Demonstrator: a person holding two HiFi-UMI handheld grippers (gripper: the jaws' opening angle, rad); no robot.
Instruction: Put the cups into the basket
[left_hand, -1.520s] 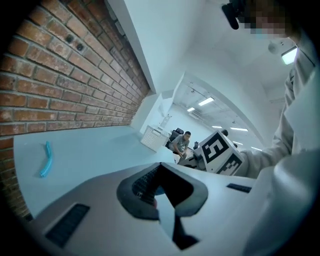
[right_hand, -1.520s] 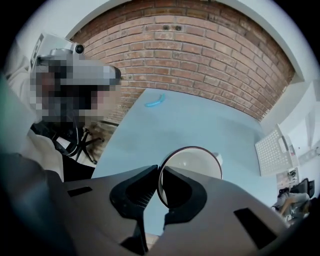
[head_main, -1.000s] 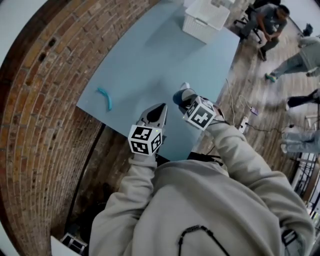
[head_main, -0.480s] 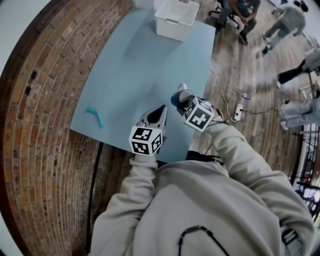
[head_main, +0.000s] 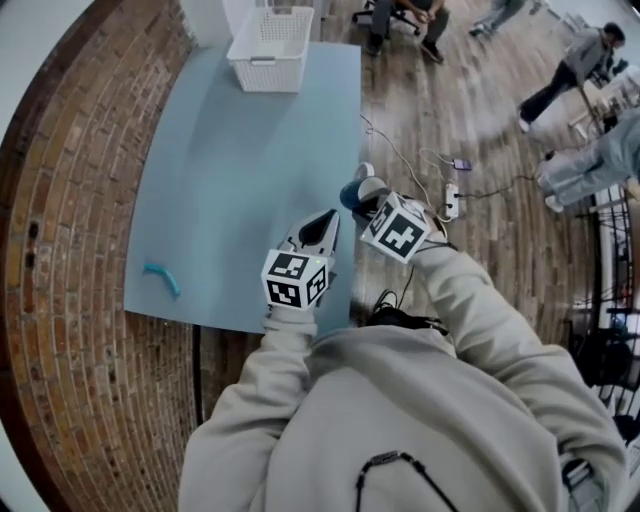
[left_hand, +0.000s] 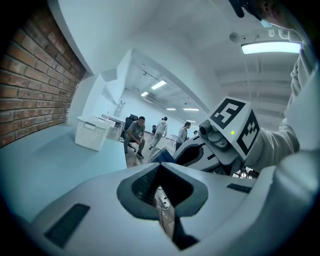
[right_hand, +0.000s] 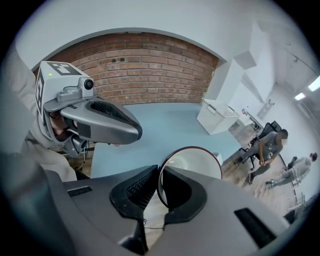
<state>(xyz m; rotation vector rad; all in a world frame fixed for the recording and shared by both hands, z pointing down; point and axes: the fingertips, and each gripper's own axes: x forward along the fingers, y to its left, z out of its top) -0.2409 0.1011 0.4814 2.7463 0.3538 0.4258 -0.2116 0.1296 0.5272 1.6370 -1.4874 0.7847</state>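
My right gripper (head_main: 372, 203) is shut on the rim of a blue cup (head_main: 358, 190) and holds it in the air at the right edge of the pale blue table (head_main: 240, 180). In the right gripper view the cup (right_hand: 195, 162) shows a white inside, with its dark rim pinched at the right gripper (right_hand: 159, 172). My left gripper (head_main: 325, 222) hovers just left of it, shut and holding nothing. The white slatted basket (head_main: 270, 35) stands at the table's far end, also seen as the basket (right_hand: 217, 116) and the basket (left_hand: 92, 133).
A small teal curved object (head_main: 162, 279) lies near the table's front left corner. A brick wall (head_main: 60, 300) runs along the left. A power strip (head_main: 450, 200) with cables lies on the wooden floor to the right. Several people are at the back of the room.
The head view has swung: table and basket moved from upper right toward upper left. Both grippers keep their places in front of the person, the cup still in the right one.
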